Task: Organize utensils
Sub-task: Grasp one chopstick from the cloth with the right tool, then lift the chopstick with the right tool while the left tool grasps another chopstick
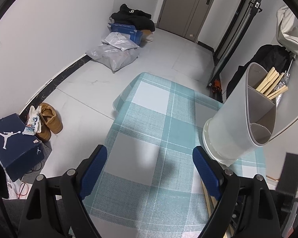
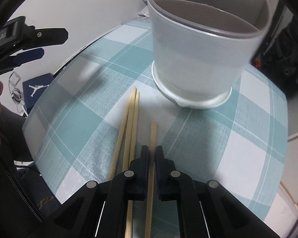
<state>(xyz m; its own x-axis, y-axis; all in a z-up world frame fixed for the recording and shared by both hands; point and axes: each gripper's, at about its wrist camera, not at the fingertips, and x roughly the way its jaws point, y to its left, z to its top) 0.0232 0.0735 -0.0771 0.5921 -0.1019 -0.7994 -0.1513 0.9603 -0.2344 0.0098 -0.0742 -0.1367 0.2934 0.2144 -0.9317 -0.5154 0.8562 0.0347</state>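
Pinching one bamboo chopstick (image 2: 152, 138) between nearly shut jaws, the right gripper (image 2: 152, 154) had it running lengthwise toward the utensil holder (image 2: 198, 49), which stood straight ahead near the table's (image 2: 248, 129) far edge. Three more chopsticks (image 2: 130, 123) lay just left of it, parallel. The left gripper (image 1: 149, 170) hung wide open and empty over the table's left side, farther from them.

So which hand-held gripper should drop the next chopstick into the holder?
Right hand-held gripper: already shut on one chopstick, holder just ahead. Left hand-held gripper is open, empty.
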